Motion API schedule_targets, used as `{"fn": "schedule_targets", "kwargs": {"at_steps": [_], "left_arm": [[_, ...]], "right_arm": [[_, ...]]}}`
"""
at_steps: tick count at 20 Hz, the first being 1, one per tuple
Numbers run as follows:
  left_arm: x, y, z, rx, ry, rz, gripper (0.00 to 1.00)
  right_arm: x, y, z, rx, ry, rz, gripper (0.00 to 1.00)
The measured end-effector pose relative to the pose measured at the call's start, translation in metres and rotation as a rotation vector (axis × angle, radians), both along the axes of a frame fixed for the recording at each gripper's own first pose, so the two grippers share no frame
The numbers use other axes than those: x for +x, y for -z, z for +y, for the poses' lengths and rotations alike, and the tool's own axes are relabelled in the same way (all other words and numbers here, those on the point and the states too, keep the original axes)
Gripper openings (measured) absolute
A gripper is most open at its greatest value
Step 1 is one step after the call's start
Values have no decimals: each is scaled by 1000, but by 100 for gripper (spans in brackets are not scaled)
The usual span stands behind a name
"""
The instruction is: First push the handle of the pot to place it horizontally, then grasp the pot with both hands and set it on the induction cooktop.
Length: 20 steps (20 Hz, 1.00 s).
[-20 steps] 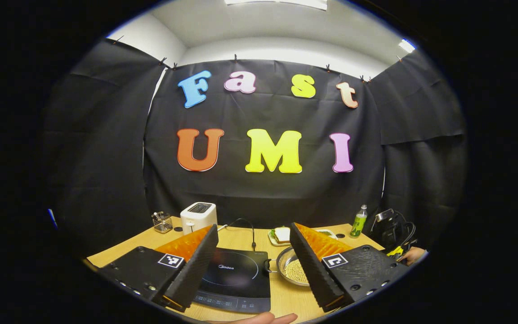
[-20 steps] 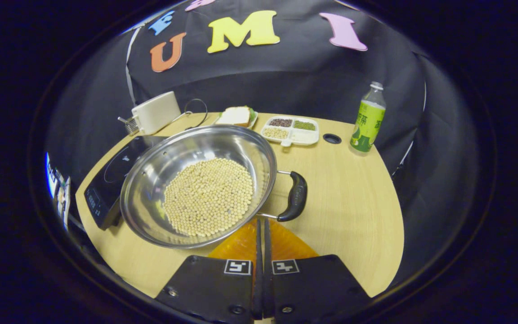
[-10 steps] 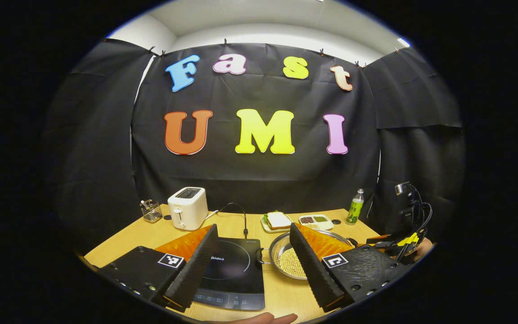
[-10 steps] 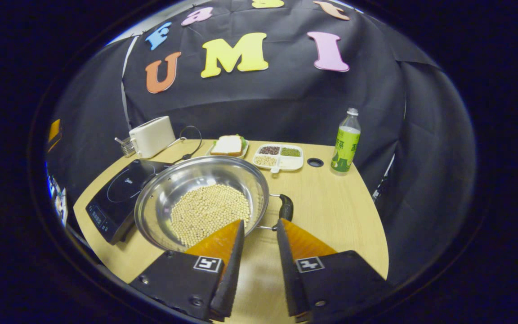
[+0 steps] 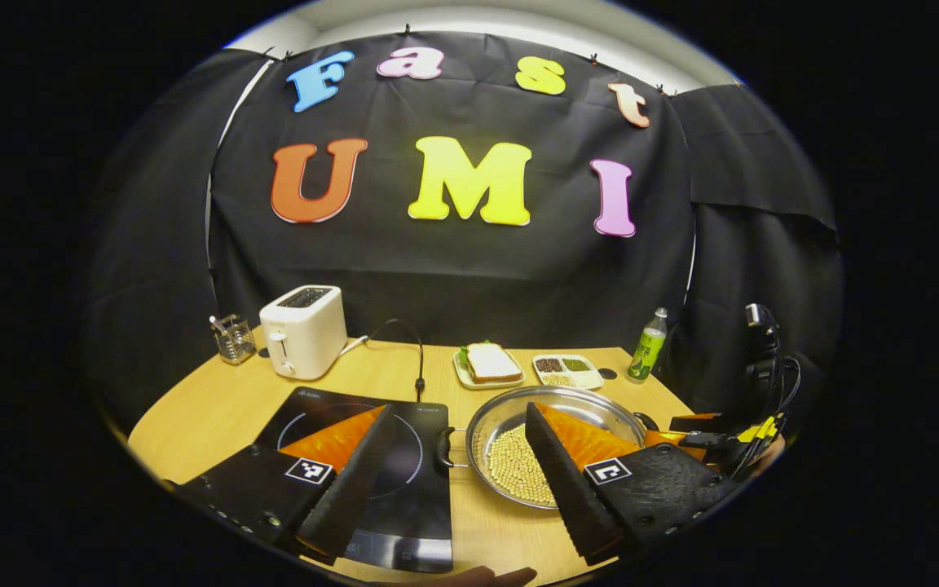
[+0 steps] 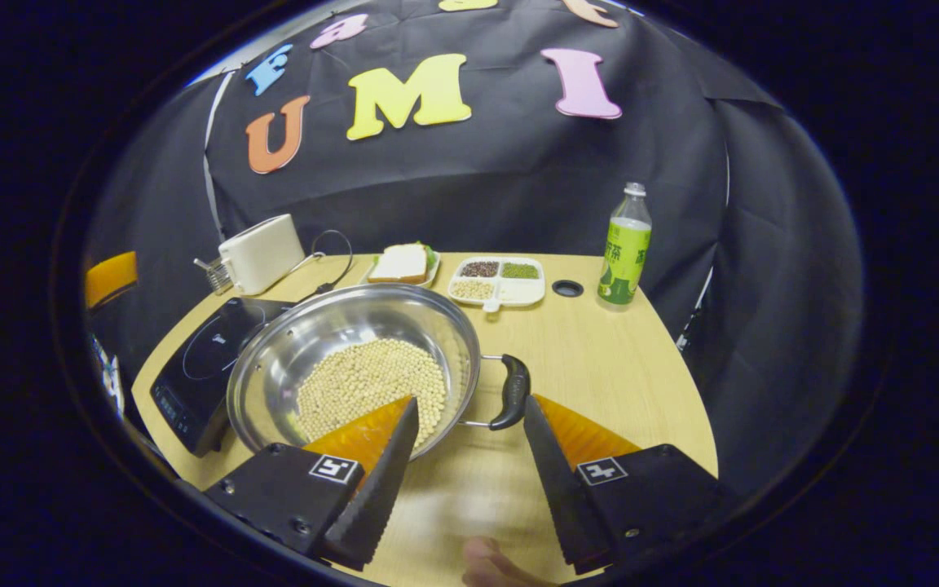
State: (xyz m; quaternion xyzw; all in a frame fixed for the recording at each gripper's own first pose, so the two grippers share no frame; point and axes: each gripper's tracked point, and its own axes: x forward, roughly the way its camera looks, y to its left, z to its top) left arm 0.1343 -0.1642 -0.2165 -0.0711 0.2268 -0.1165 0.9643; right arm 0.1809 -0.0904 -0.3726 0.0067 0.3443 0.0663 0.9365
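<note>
Two black side handles (image 6: 513,391) are the holds on the slick, bean-laden steel pot (image 6: 351,371); both grippers' fingers (image 6: 384,456) gape empty

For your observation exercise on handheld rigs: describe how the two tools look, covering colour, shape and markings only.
The left tool and the right tool match: two wedge-shaped black fingers with ribbed inner pads, orange on their upper faces, and a small square black-and-white marker on each black base. In the left gripper view, black cables and yellow parts show on the right tool's body.
</note>
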Motion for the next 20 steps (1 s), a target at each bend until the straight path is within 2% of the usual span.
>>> {"fn": "schedule_targets", "kwargs": {"at_steps": [5, 11, 16, 20], "left_arm": [[23, 57, -16, 38, 23, 117, 96], [42, 116, -27, 28, 45, 253, 96], [54, 147, -30, 44, 57, 312, 96], [61, 158, -34, 73, 78, 319, 94]], "right_arm": [[16, 10, -1, 2, 12, -8, 83], [29, 17, -6, 10, 57, -14, 82], [40, 33, -8, 47, 101, 16, 82], [43, 39, -6, 90, 109, 34, 78]]}}
